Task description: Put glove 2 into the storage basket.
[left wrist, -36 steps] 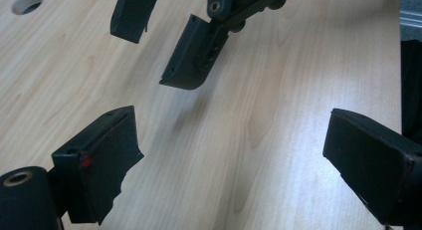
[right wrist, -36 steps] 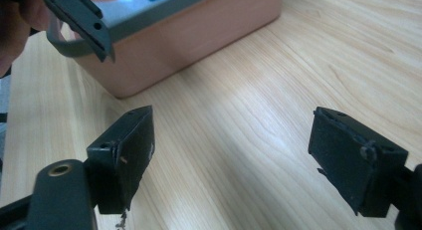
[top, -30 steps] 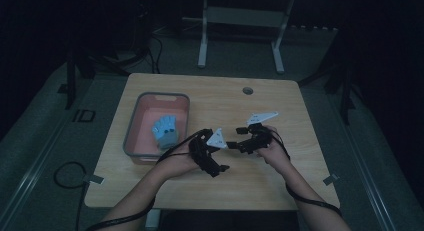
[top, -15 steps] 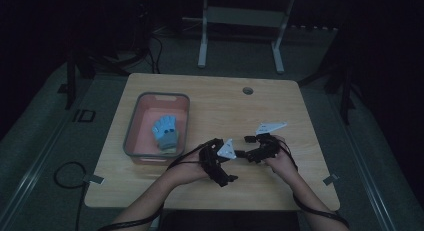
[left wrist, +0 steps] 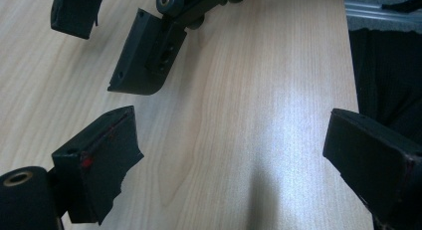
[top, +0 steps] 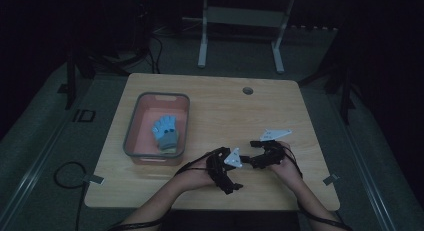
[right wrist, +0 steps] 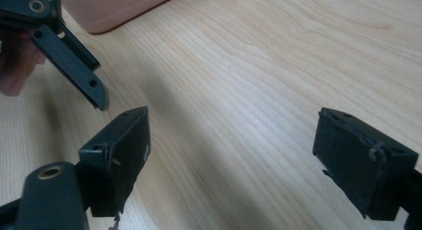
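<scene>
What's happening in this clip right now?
A person at a wooden table holds a gripper in each hand. The left gripper and the right gripper sit close together near the front edge, pointed toward each other, both with jaws wide apart and nothing between them. A blue glove lies inside the pink bin on the table's left side, apart from both grippers.

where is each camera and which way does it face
High view: above the person's side, looking forward and down on the table and bin with a glove; forearms and both hand-held grippers show.
Left gripper view: rides the left hand-held gripper, over bare wood; own jaws wide apart.
Right gripper view: rides the right hand-held gripper, towards the bin's corner; own jaws wide apart.
Shared: each gripper view shows the other's jaws.
</scene>
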`<state>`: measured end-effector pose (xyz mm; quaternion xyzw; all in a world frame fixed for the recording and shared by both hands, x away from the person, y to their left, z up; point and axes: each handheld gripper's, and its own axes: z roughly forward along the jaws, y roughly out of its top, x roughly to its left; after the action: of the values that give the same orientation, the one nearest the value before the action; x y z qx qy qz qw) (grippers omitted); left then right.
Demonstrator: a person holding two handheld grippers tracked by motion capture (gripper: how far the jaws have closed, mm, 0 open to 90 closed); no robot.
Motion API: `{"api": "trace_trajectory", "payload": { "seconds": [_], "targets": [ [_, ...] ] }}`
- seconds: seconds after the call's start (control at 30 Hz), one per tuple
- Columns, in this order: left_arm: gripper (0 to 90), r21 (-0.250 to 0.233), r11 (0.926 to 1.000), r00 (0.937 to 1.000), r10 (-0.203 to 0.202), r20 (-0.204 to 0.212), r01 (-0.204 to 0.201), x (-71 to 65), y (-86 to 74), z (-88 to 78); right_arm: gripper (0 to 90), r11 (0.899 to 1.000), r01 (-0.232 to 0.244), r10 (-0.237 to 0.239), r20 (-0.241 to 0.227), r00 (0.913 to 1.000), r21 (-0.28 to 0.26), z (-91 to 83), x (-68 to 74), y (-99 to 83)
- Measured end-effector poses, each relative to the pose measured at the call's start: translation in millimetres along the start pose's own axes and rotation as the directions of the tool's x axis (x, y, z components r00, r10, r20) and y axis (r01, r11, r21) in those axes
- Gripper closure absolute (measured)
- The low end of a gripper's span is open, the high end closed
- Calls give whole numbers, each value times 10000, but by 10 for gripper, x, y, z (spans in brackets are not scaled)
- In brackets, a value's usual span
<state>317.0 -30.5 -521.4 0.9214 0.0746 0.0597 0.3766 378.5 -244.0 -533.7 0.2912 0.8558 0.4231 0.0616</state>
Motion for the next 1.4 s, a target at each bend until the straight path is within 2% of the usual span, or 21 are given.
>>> {"api": "trace_trajectory", "payload": {
  "seconds": [0.23,0.4,0.57,0.73,0.87,0.93,1.13,1.33,1.4],
  "targets": [
    [79,148,9999,9998,-20,186,17,-27,-65,75,151,10000,-82,82,24,10000,39,-1,9,-113],
    [79,-75,10000,9999,-20,155,21,-68,-101,110,150,9998,-162,162,85,9998,71,-8,18,-183],
    [79,210,9997,9998,123,136,-126,-105,-144,152,149,9992,-389,389,76,9992,62,-28,15,-237],
    [78,99,9999,9996,-58,284,55,-109,-181,175,149,9992,-363,362,91,9993,157,-26,39,-291],
    [79,82,9999,9997,142,177,-143,-119,-187,185,149,9994,-219,215,173,9996,259,-24,57,-331],
    [78,49,9998,9995,182,262,-183,-125,-193,185,149,9996,-193,189,196,9996,226,-36,63,-352],
    [79,65,10000,9990,-79,434,76,-122,-241,208,149,9999,-138,137,362,9993,25,-47,65,-381],
    [79,-1,10000,9994,-84,334,84,-151,-295,193,149,9998,-133,140,621,9980,-122,-50,58,-386],
    [79,-114,9996,9989,-272,392,276,-156,-329,179,150,9999,-96,102,643,9979,-96,-48,61,-390]
  ]
}}
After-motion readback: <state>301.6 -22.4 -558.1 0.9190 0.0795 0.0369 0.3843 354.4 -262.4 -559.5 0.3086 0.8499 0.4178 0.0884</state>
